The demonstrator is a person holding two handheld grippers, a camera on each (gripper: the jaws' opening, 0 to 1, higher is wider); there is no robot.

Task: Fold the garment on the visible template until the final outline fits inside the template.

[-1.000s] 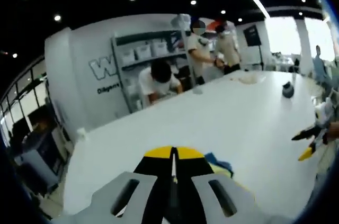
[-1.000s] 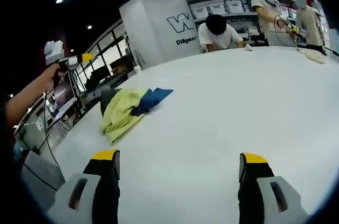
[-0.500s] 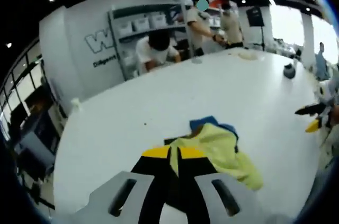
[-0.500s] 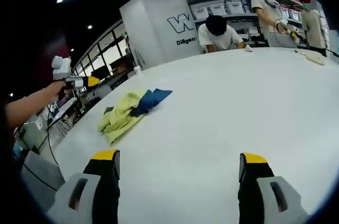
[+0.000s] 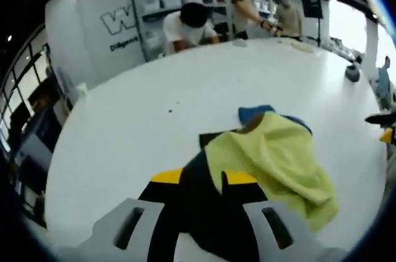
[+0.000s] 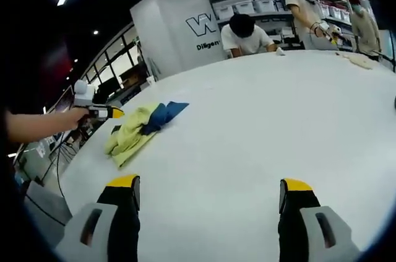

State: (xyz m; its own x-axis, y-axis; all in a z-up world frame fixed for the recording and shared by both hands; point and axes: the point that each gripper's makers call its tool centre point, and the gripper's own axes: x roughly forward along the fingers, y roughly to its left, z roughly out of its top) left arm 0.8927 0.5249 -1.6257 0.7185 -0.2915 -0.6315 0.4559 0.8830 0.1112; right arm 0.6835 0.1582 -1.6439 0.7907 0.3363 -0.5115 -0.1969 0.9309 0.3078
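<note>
Now yellow-blue garment point(image 5: 272, 157) crumpled on white table point(image 6: 260, 126), w/ dark part between left gripper point(image 5: 203, 177) tips, prob. pinched, can't confirm. Right gripper point(image 6: 209, 191) jaws wide apart, holding nothing, well away.

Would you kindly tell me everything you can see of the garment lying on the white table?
The garment is a soft, crumpled heap of cloth, mostly pale yellow-green, with a blue part at its far end and a dark part at the near end. It lies unfolded on the white table, near the edge. In the left gripper view the left gripper stands at its dark part with the jaws slightly apart; whether they grip the cloth cannot be told. The right gripper is open, well apart from it.
</note>
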